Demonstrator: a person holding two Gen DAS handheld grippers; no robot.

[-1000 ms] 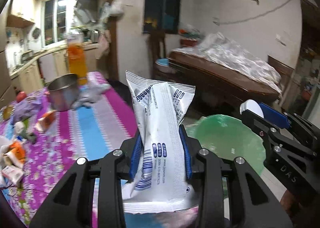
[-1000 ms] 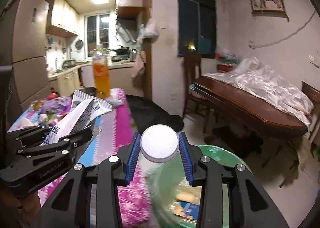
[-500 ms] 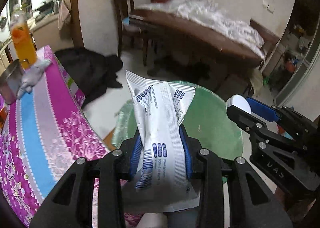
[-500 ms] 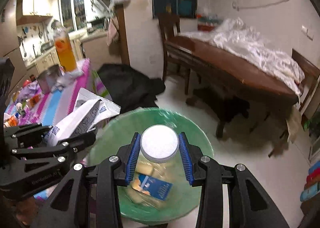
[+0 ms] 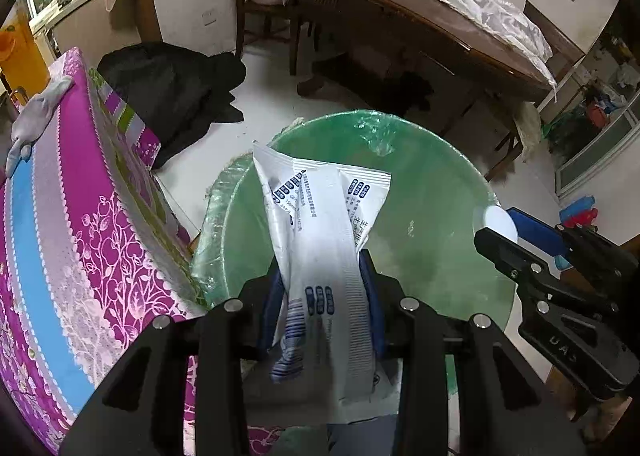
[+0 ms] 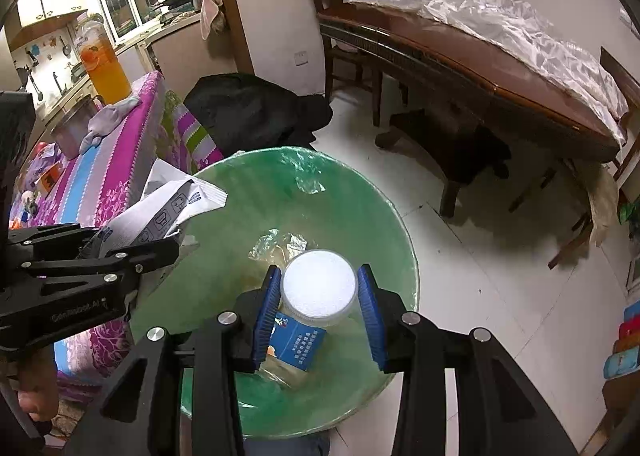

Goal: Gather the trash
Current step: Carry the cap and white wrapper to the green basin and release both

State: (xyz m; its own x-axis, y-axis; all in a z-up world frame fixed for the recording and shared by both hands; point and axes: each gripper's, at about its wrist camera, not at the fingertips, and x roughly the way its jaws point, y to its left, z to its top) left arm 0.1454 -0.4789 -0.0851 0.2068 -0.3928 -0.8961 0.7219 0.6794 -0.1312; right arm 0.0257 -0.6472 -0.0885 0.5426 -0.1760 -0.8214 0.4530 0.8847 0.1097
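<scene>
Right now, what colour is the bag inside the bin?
Green, see-through plastic bin liner; clearest in the right wrist view.

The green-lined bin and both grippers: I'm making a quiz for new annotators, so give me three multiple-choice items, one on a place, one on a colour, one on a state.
1. Where is the bin?
A. On the floor beside the purple-clothed table
B. On the wooden table
C. On a chair

2. What colour is the lid of the jar in the right gripper?
A. Red
B. White
C. Black

3. What is the state of the left gripper?
A. Open and empty
B. Shut on a spoon
C. Shut on the white wrapper

Answers:
1 A, the bin stands on white floor tiles against the purple tablecloth.
2 B, the round lid between the blue pads is white.
3 C, both pads press the printed wrapper above the bin.
</scene>
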